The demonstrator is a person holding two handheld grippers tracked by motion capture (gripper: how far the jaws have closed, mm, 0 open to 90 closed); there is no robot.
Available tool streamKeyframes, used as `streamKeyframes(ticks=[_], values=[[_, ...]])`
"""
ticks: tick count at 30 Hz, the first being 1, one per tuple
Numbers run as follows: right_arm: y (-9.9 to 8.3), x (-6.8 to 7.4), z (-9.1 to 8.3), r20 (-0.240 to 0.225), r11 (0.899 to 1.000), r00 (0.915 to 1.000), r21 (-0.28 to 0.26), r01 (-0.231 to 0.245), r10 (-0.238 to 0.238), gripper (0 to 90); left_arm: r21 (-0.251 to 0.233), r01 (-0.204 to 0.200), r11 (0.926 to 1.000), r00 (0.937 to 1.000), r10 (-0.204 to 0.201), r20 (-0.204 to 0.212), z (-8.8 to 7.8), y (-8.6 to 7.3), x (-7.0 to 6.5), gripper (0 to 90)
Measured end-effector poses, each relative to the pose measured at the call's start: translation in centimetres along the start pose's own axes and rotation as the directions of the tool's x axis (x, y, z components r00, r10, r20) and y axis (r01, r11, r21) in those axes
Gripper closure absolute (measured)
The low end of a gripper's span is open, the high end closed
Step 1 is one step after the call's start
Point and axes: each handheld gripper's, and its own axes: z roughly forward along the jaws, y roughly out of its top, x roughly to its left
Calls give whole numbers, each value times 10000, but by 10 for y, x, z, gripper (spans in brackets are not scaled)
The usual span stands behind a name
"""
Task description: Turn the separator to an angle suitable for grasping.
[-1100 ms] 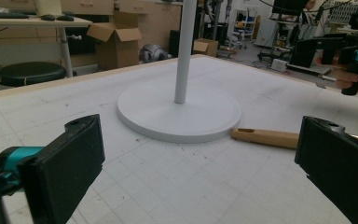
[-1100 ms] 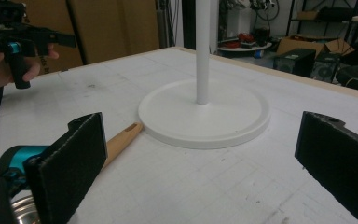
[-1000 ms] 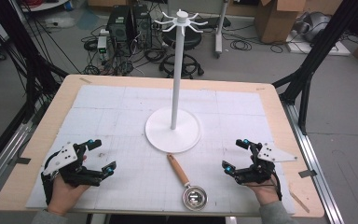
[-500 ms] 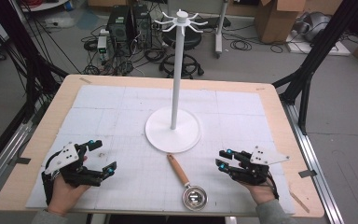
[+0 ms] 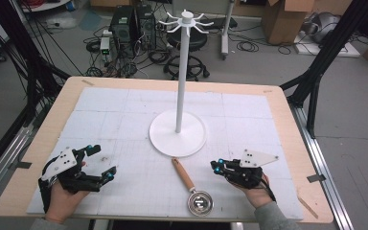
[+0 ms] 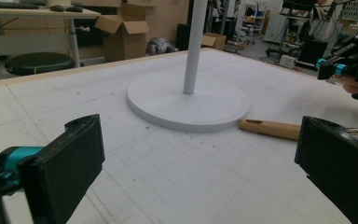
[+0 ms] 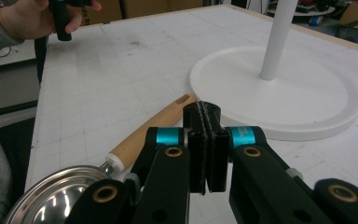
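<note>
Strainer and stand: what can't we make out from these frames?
- Strainer: in the right gripper view its bowl runs off the bottom edge and behind the right gripper; in the left gripper view a jaw covers most of the bowl.
- Stand: both gripper views cut off the pole and hooks at the top edge.
- Handle hole: too small in the high view.

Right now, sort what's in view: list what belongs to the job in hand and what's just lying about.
In the job:
- wooden-handled steel strainer spoon, beside the right gripper, whose jaws have just closed on nothing
- tall white hook stand on a round base
- left gripper, open

Lying about:
- cardboard boxes
- black computer tower
- black stool
</note>
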Motion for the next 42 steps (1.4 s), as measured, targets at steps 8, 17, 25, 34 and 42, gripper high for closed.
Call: streamKeyframes(ticks=[8,17,25,34,42], values=[[1,-3,14,13,9952,9960,402,-894,894,899,125,-22,9999,10000,23,-56,-3,-1,-1,18],[-1,-5,31,-244,9863,9929,1202,-1127,1164,900,204,-54,9998,10000,55,-55,-1,-2,-1,18],[-1,-4,44,-387,9754,9906,1839,-1219,1311,899,283,-85,9996,10000,86,-27,1,-2,-2,18],[0,-5,63,-641,9582,9855,2513,-1364,1571,899,328,-108,9994,9999,109,-25,1,-3,-1,18],[2,-4,76,-840,9509,9842,2825,-1265,1559,900,354,5,9994,10000,-3,-67,-1,-4,-1,18]])
